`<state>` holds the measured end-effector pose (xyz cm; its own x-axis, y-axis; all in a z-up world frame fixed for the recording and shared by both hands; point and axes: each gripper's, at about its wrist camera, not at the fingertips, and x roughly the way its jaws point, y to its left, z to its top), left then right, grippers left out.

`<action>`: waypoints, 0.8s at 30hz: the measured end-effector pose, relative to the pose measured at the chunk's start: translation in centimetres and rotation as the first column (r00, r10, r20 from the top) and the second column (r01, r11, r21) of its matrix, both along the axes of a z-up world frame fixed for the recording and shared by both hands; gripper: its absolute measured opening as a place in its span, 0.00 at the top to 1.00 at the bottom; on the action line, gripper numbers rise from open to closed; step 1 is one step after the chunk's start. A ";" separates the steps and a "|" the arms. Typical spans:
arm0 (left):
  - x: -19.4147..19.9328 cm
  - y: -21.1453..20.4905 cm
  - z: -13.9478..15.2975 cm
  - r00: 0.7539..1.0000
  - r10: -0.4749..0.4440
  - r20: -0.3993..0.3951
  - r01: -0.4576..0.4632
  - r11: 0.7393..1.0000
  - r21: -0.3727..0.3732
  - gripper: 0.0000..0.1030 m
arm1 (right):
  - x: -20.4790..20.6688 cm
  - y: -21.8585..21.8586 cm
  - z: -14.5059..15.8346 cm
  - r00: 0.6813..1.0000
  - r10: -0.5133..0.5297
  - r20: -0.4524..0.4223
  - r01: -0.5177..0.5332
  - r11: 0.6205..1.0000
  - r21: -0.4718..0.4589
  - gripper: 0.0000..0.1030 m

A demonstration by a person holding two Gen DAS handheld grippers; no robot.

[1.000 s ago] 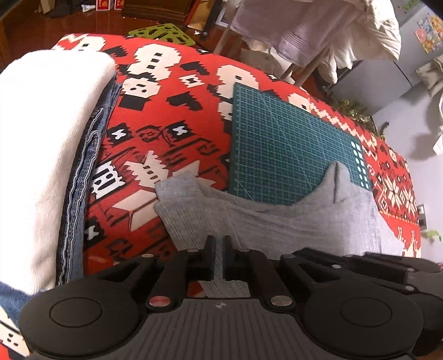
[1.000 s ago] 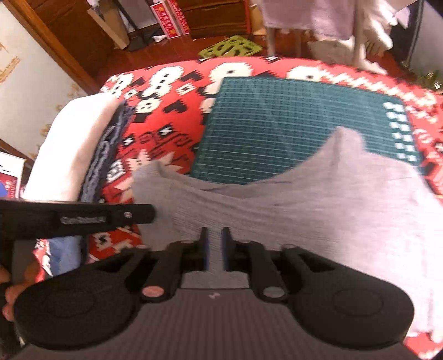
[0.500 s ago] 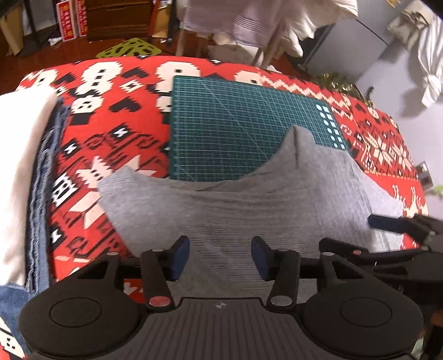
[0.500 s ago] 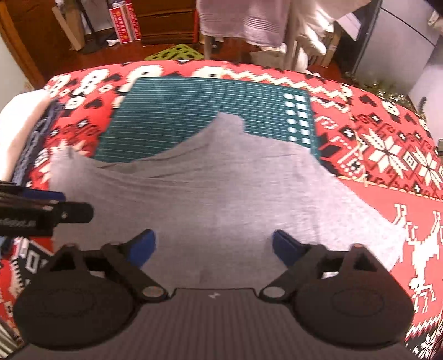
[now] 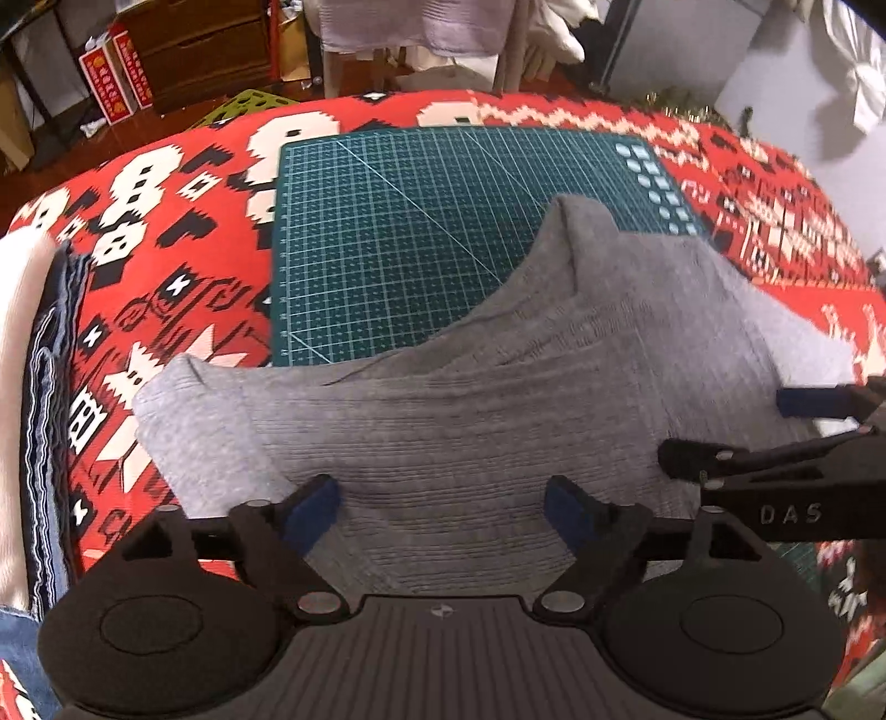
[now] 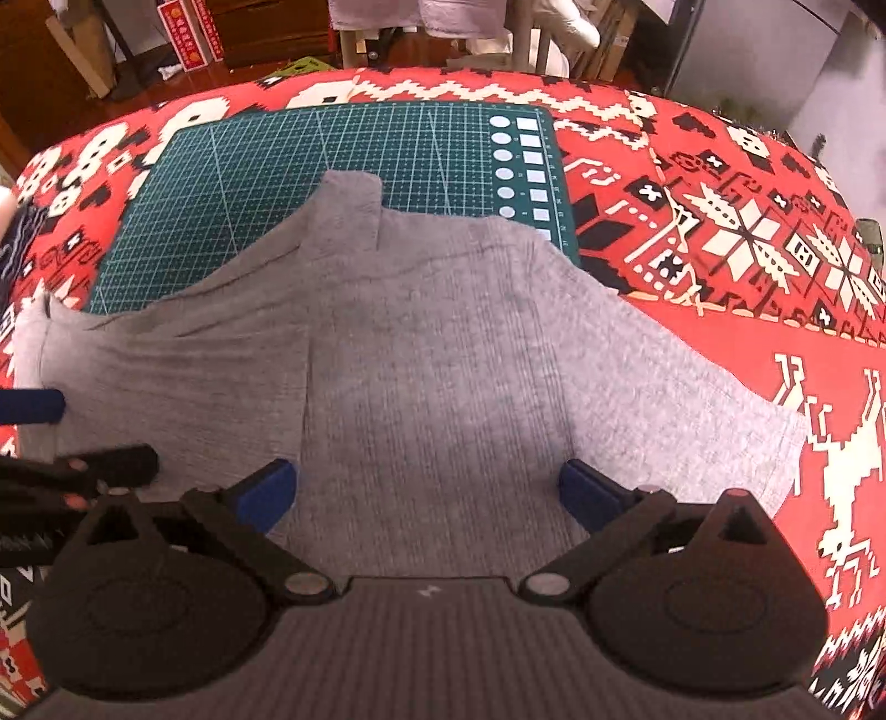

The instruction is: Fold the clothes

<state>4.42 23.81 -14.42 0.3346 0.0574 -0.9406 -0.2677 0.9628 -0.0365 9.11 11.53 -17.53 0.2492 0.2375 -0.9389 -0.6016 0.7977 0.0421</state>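
Observation:
A grey knit garment (image 5: 470, 421) (image 6: 421, 354) lies spread on the red patterned cloth, its far edge reaching onto the green cutting mat (image 5: 421, 232) (image 6: 332, 160). One narrow flap points away over the mat. My left gripper (image 5: 443, 512) stands open just above the garment's near edge, with nothing between its blue pads. My right gripper (image 6: 426, 490) is open too, hovering over the garment's near middle. Each gripper's fingers show at the side of the other's view.
A stack of folded clothes, white on top of denim (image 5: 39, 387), sits at the left of the red patterned cloth (image 6: 747, 232). Beyond the far edge are a chair draped with laundry (image 5: 421, 27), wooden drawers (image 5: 188, 50) and a grey cabinet.
Both grippers were shut on the garment's near edge a second ago. They have let go, opened wide and drawn back, and the garment now lies flatter and more spread.

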 end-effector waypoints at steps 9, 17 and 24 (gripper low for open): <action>1.0 -0.4 -0.6 0.999 0.005 -0.054 -0.006 1.000 -0.002 0.06 | 0.5 -0.2 -0.2 1.000 -0.017 -0.013 0.017 0.999 -0.030 0.00; 1.2 -0.2 -1.1 0.997 0.001 -0.074 -0.003 1.000 -0.022 0.00 | 1.0 -0.1 -0.4 1.000 -0.011 -0.029 0.009 0.998 -0.069 0.00; 0.8 0.2 -1.0 0.995 0.007 -0.098 -0.010 1.000 -0.030 0.12 | 2.0 -0.2 0.8 0.998 0.003 -0.064 -0.008 0.997 -0.083 0.01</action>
